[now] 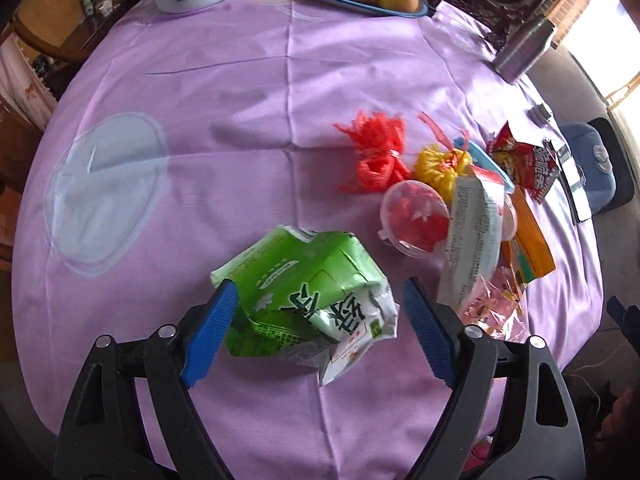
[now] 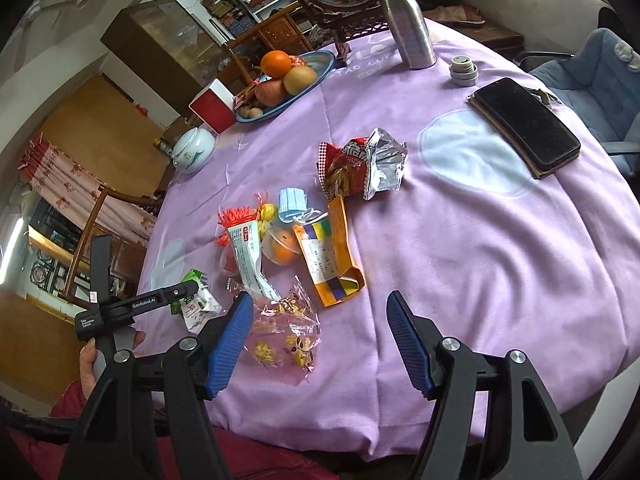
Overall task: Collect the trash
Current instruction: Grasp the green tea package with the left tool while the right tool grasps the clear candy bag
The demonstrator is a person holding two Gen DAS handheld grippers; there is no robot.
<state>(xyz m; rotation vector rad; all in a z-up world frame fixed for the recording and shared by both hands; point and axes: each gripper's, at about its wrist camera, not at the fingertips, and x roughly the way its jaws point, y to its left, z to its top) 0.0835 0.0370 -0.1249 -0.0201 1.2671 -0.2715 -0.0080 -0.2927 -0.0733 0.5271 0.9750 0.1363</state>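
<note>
A round table under a pink cloth carries a scatter of trash along its near side. The left gripper hangs low over the cloth with its blue fingers spread wide on either side of a crumpled green carton; the left finger sits against the carton's edge, while the right one stands apart from it, so nothing is clamped. To the right of the carton lies a heap: a red net bundle, a yellow net bundle touching it, a clear plastic cup with red scraps inside, a white wrapper leaning over the cup, an orange box and a red snack bag behind. The right gripper hovers near the table edge, its fingers also spread and holding nothing; a clear crinkled wrapper with yellow bits lies between them, just beside the left finger. Beyond it in the right wrist view sit the orange box, the white wrapper, a blue face mask and the torn red snack bag. Farther back stand a fruit plate, a steel bottle with its cap nearby, a white lidded jar and a black wallet.
</note>
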